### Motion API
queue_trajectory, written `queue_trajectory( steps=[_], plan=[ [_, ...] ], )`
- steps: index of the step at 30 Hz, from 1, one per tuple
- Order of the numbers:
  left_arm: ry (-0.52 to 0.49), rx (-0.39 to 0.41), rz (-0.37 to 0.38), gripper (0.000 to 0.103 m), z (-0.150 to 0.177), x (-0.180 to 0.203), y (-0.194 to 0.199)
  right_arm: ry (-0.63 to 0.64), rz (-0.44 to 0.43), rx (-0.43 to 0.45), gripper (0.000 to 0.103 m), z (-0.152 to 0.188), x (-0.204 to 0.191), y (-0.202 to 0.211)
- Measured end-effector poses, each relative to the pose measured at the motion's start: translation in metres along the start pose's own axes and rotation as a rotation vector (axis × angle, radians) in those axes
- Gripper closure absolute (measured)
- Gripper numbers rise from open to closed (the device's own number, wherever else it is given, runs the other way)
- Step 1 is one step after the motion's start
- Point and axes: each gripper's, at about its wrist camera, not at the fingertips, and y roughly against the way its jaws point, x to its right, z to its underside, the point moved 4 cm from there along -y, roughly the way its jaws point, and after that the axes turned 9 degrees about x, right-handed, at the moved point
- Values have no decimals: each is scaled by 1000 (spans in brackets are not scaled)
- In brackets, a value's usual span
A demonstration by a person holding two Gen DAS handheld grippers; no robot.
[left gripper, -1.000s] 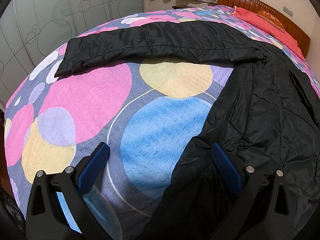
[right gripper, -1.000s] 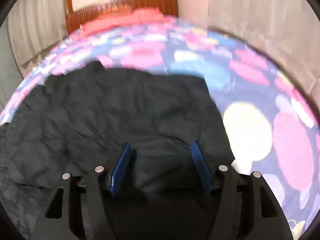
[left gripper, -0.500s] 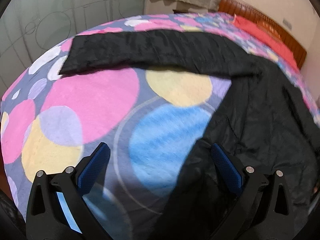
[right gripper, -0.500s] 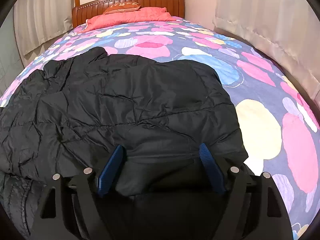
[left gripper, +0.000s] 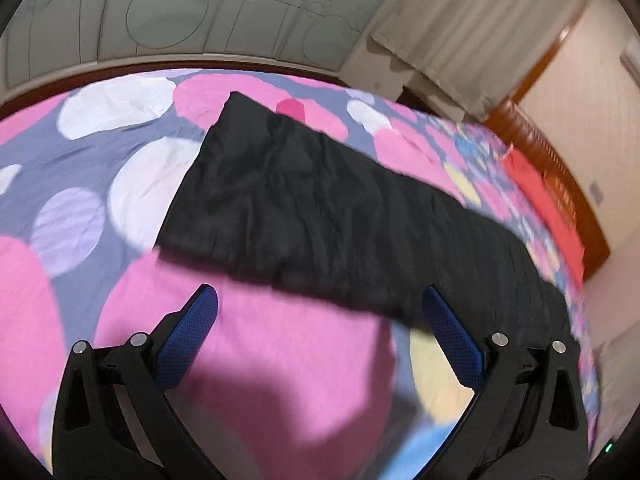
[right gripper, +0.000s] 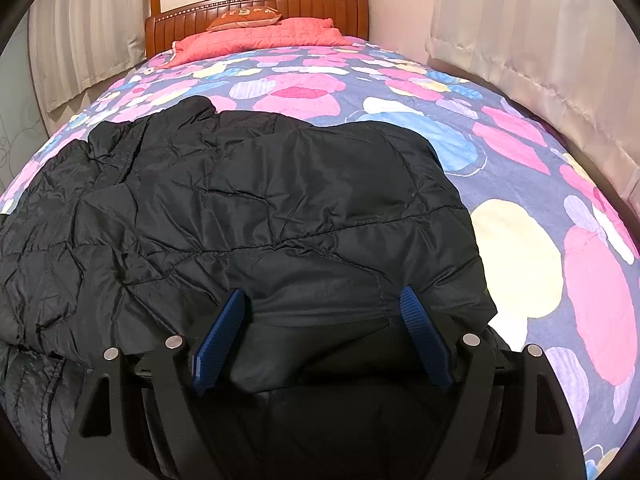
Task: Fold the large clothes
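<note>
As right gripper (right gripper: 322, 332) jaws have just been opening, jacket (right gripper: 256, 216) fold lies released on bed (right gripper: 520, 240) | left gripper (left gripper: 320, 332) agape, empty, swung toward outstretched sleeve (left gripper: 304, 216) | sleeve fold likely next

The black jacket (right gripper: 256, 216) is quilted cloth with a thin, slightly glossy shell that creases sharply along its stitched lines, and its sleeve (left gripper: 320, 216) lying far across the bed looks like the same smooth dark fabric, though blurred. Beneath it the bedspread (right gripper: 516, 248) is matt woven cloth printed with pink, blue, yellow and white discs, the red pillows (right gripper: 260, 34) at the far end are matt quilted fabric, and the headboard (right gripper: 256, 6) behind them is polished wood with a warm sheen. Each hand-held gripper, left (left gripper: 320, 320) and right (right gripper: 322, 320), is matt black plastic with small bright metal pins and blue pads (right gripper: 218, 340) of finely textured, rubbery finish, while the curtains (right gripper: 532, 28) on the right are pale, soft cloth.
</note>
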Motion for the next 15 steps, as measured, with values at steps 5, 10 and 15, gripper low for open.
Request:
queue_trajectory(
  steps=[5,10,15],
  plan=[
    [75,42,19,5,-15,-7,-10,0,0,2,24,0,0,1],
    [173,86,-40,52,-22,-25,-6,1,1,2,24,0,0,1],
    [122,92,-56,89,-35,-25,-9,0,1,4,24,0,-1,2]
  ],
)
